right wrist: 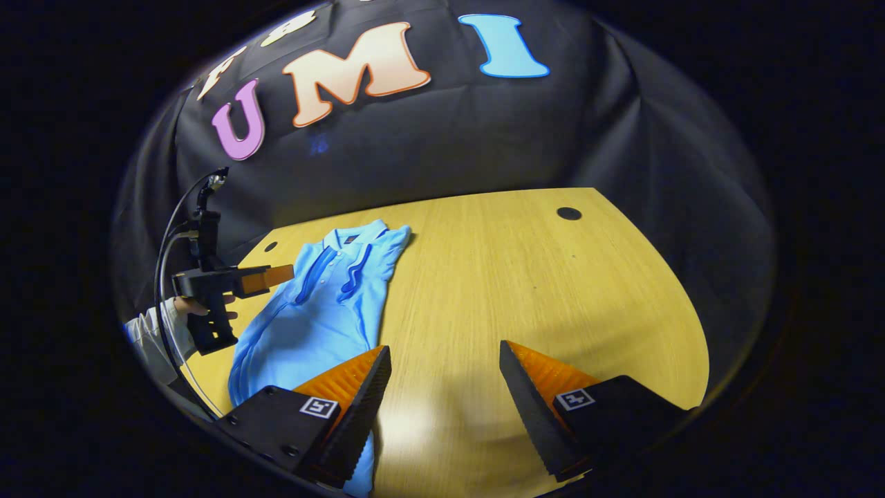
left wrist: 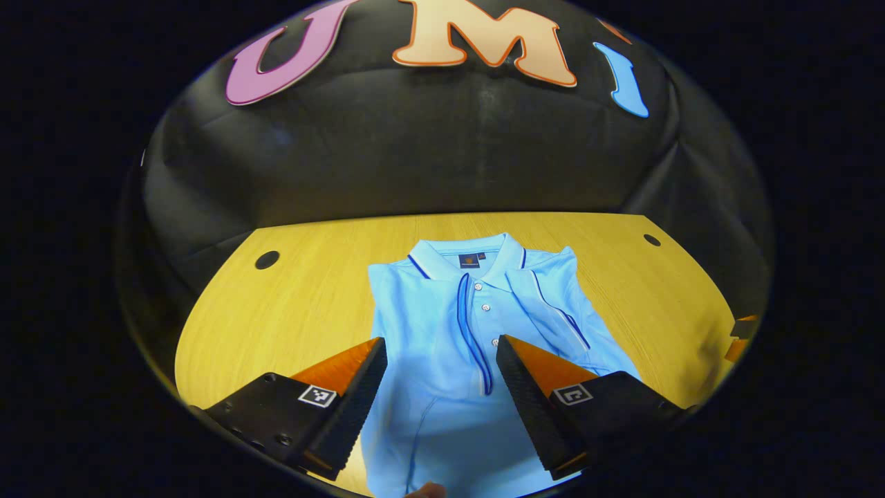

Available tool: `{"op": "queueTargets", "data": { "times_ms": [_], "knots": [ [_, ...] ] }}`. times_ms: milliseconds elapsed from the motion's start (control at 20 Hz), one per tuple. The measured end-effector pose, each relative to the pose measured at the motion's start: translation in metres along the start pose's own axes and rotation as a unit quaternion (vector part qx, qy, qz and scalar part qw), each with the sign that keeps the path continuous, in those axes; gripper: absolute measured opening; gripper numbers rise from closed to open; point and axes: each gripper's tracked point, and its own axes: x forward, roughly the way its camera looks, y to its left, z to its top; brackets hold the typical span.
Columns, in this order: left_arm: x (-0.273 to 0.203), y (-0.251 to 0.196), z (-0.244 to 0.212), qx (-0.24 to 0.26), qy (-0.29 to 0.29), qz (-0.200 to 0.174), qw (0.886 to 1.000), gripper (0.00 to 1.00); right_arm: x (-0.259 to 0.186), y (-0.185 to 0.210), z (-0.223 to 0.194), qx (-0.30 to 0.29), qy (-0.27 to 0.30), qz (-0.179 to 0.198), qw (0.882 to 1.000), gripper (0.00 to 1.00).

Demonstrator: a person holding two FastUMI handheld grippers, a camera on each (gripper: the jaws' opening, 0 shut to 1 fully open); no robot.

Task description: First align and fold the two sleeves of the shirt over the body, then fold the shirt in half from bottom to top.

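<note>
A light blue polo shirt (left wrist: 449,332) lies flat on the wooden table (left wrist: 297,297), collar toward the far wall, both sleeves folded in over the body. My left gripper (left wrist: 442,366) hovers open above the shirt's middle, nothing between its fingers. In the right gripper view the same shirt (right wrist: 318,311) lies at the left, and my right gripper (right wrist: 446,377) stands open over bare table (right wrist: 539,290) just right of the shirt's lower edge. The left gripper (right wrist: 266,277) appears there too, held by a hand (right wrist: 181,306) in a white sleeve above the shirt.
Round cable holes (left wrist: 267,260) (left wrist: 651,240) sit near the table's far corners. Black cloth walls close the booth behind and at both sides. A wide stretch of wood lies right of the shirt. A cable (right wrist: 166,242) loops up from the left gripper.
</note>
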Motion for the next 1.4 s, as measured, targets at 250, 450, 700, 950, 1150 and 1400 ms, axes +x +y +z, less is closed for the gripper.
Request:
{"op": "queueTargets", "data": {
  "times_ms": [250, 450, 700, 950, 1150, 1400],
  "knots": [
    [-0.087, 0.012, -0.037, 0.028, -0.01, 0.001, 1.0, 0.97, -0.016, 0.039, -0.023, -0.011, -0.006, 0.026, 1.0, 0.98],
    [-0.144, 0.007, -0.077, 0.025, -0.009, -0.022, 0.999, 0.96, -0.045, 0.061, -0.053, 0.003, -0.009, 0.01, 1.0, 0.98],
    [-0.199, -0.005, -0.143, 0.007, 0.021, -0.047, 0.999, 0.96, -0.087, 0.091, -0.098, -0.012, -0.006, 0.003, 1.0, 0.98],
    [-0.221, -0.021, -0.202, 0.007, 0.056, -0.059, 0.997, 0.97, -0.106, 0.103, -0.145, -0.018, 0.015, -0.006, 1.0, 0.98],
    [-0.221, -0.036, -0.232, 0.009, 0.072, -0.062, 0.995, 0.97, -0.114, 0.098, -0.179, -0.015, 0.038, -0.015, 0.999, 0.93],
    [-0.212, -0.048, -0.239, 0.021, 0.065, -0.065, 0.996, 0.99, -0.11, 0.099, -0.211, -0.022, 0.066, -0.015, 0.997, 0.98]
  ]
}}
